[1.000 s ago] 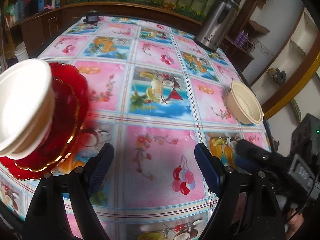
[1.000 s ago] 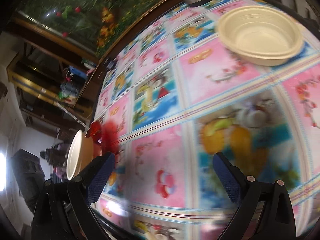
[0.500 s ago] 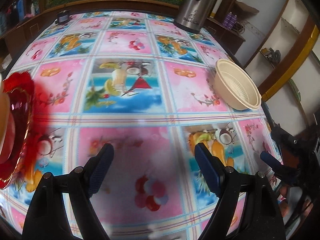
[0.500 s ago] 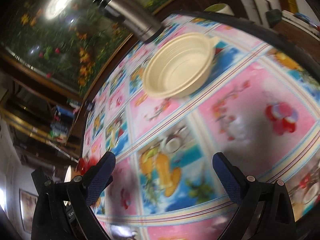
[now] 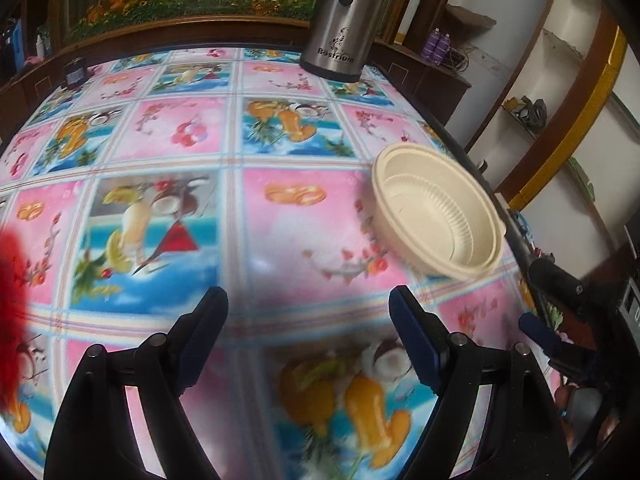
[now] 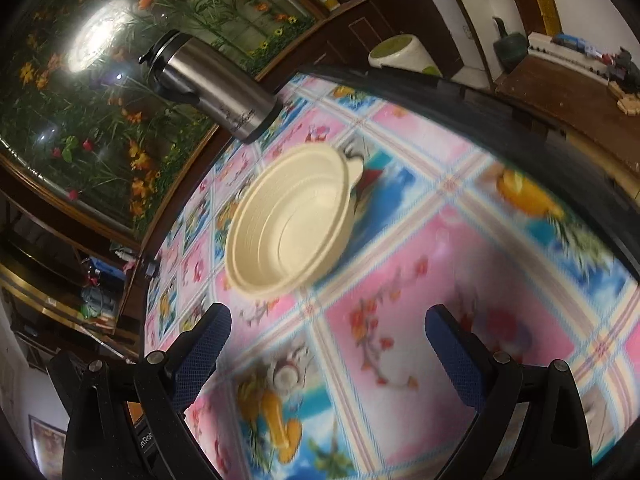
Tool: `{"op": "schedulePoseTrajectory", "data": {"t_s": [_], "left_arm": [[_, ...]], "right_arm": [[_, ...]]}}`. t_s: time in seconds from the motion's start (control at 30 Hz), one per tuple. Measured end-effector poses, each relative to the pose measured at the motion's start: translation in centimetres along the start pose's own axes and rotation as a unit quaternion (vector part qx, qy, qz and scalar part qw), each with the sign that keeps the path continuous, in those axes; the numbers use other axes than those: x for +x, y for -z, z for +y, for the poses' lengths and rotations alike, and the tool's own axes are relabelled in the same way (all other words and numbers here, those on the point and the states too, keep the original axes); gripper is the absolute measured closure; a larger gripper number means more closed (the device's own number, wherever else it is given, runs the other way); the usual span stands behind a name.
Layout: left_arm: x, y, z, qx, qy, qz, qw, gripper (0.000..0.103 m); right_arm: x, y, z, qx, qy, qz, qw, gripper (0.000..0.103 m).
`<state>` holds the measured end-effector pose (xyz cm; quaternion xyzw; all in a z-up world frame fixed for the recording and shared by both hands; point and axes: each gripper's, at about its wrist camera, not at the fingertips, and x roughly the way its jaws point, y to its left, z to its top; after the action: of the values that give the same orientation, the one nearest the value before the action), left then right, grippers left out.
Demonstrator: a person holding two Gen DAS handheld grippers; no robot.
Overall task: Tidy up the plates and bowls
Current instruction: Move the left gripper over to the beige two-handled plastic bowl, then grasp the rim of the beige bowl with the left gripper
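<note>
A cream plastic bowl (image 5: 438, 212) sits upright on the fruit-patterned tablecloth near the table's right edge; it also shows in the right wrist view (image 6: 290, 220). My left gripper (image 5: 308, 336) is open and empty, above the cloth, with the bowl ahead to its right. My right gripper (image 6: 328, 348) is open and empty, with the bowl just ahead of it, slightly left. A blurred red plate (image 5: 10, 312) shows at the far left edge of the left wrist view. The right gripper's blue tip (image 5: 540, 330) shows at the right of that view.
A steel thermos jug (image 5: 346, 20) stands at the table's far edge, also in the right wrist view (image 6: 218, 88). A small dark object (image 5: 76, 72) sits at the far left corner. The table's dark edge (image 6: 520, 120) runs close behind the bowl. Wooden cabinets surround the table.
Both grippers swung toward the cream bowl, which now looks larger and nearer. The red plate with the white bowl on it slid out to the left edge of the left view.
</note>
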<state>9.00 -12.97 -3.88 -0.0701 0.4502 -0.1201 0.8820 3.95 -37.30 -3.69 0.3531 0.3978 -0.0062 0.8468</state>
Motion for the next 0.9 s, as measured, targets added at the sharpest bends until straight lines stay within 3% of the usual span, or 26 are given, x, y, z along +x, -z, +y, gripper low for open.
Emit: {"op": "schedulePoseTrajectory", "data": {"t_s": [0.23,0.37,0.9], "left_arm": [[2.0,-2.0,-2.7,0.016,0.012,-0.009,0.9998,0.020],[2.8,-3.0,-3.7,0.021,0.011,-0.015,0.9996,0.020],[6.0,-3.8,-4.3,0.009,0.010,0.004,0.9999,0.021]], "right_arm": [[1.8,-2.3,0.1,0.002,-0.003,0.007,1.000,0.006],[2.9,-3.0,0.0,0.012,-0.007,0.021,1.000,0.019],[4.9,-4.3,-0.5,0.014,0.021,0.024,0.999,0.037]]}}
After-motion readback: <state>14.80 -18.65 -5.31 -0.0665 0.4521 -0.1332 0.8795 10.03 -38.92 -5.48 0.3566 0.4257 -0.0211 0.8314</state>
